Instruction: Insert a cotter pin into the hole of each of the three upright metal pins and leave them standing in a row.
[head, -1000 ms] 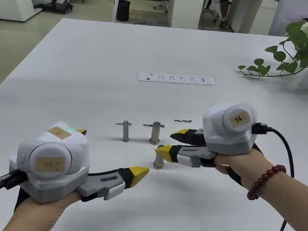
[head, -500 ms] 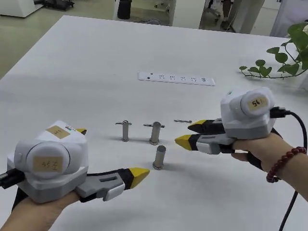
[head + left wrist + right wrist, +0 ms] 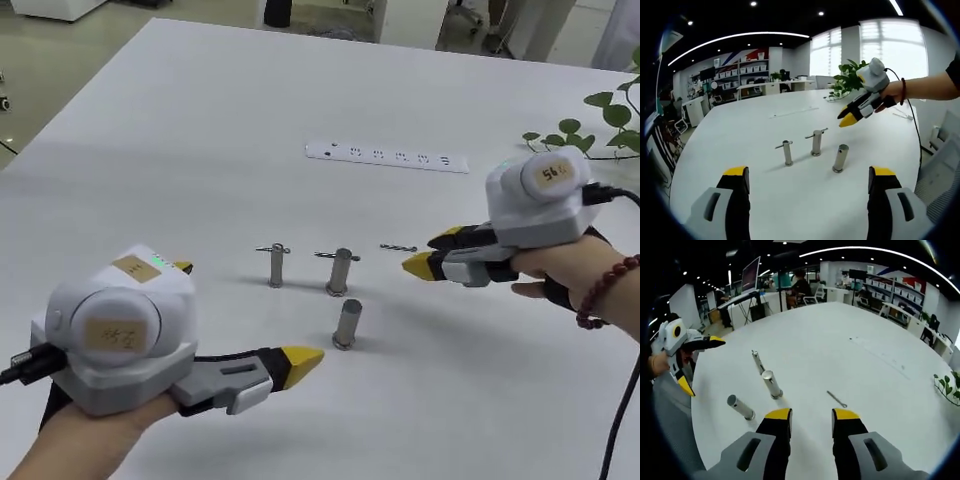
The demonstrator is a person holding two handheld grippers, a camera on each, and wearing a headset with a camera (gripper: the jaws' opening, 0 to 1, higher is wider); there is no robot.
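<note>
Three metal pins stand on the white table. The left pin and the middle pin each carry a cotter pin through the top. In front of them, the third pin has a bare top. A loose cotter pin lies flat just right of the middle pin. My right gripper hovers beside it, jaws a little apart and holding nothing. In the right gripper view the cotter pin lies just ahead of the gripper. My left gripper is wide open at the near left, short of the pins.
A white power strip lies farther back on the table. A trailing green plant sits at the far right edge. The right gripper's cable hangs past the right side. Office desks and people are far behind.
My right gripper has drawn back to the right, from beside the front pin to next to the loose cotter pin. The left gripper has held its place.
</note>
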